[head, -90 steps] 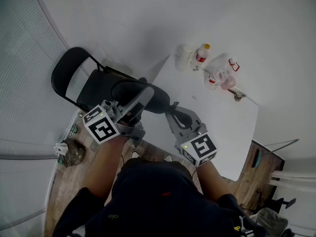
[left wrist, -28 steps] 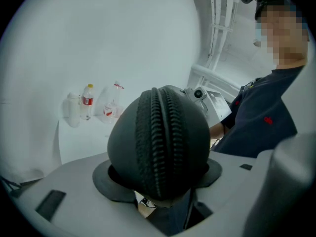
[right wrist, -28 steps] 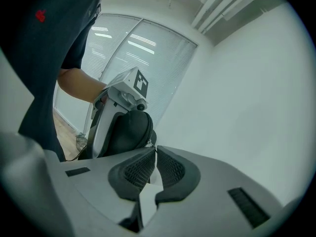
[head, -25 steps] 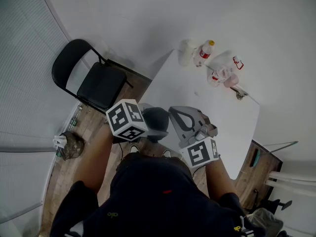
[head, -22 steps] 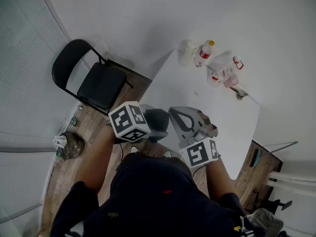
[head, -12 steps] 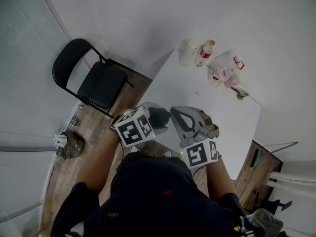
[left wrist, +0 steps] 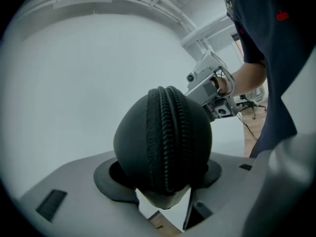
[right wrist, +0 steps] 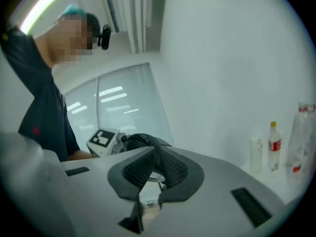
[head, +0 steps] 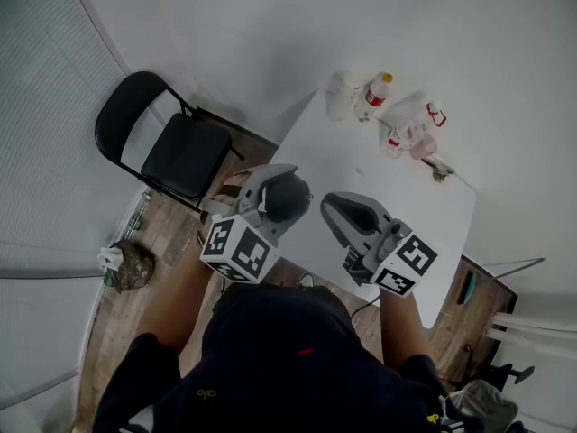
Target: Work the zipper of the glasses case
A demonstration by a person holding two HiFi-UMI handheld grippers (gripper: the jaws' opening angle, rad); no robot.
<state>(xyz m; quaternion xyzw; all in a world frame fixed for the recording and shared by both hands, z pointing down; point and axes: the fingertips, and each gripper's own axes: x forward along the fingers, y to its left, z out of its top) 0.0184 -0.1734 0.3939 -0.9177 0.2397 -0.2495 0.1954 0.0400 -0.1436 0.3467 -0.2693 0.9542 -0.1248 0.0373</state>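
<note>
The black glasses case [head: 293,201] is off the table, and my left gripper [head: 270,188] is shut on it. In the left gripper view the case [left wrist: 163,132] fills the gap between the jaws, one rounded end toward the camera, its zipper running up the middle. My right gripper [head: 335,207] is a short way to the right of the case and not touching it. Its jaws [right wrist: 155,169] are shut, and I see nothing of the case between them. The case [right wrist: 140,141] shows beyond them, beside the left gripper's marker cube [right wrist: 102,138].
The white table [head: 397,188] lies below both grippers. Several bottles [head: 370,97] and small items stand at its far edge. A black folding chair [head: 171,152] stands on the wooden floor to the left. The person's dark shirt fills the bottom of the head view.
The left gripper has turned, its cube swinging down toward the body, with the case still in it. The right gripper has drawn off to the right, away from the case.
</note>
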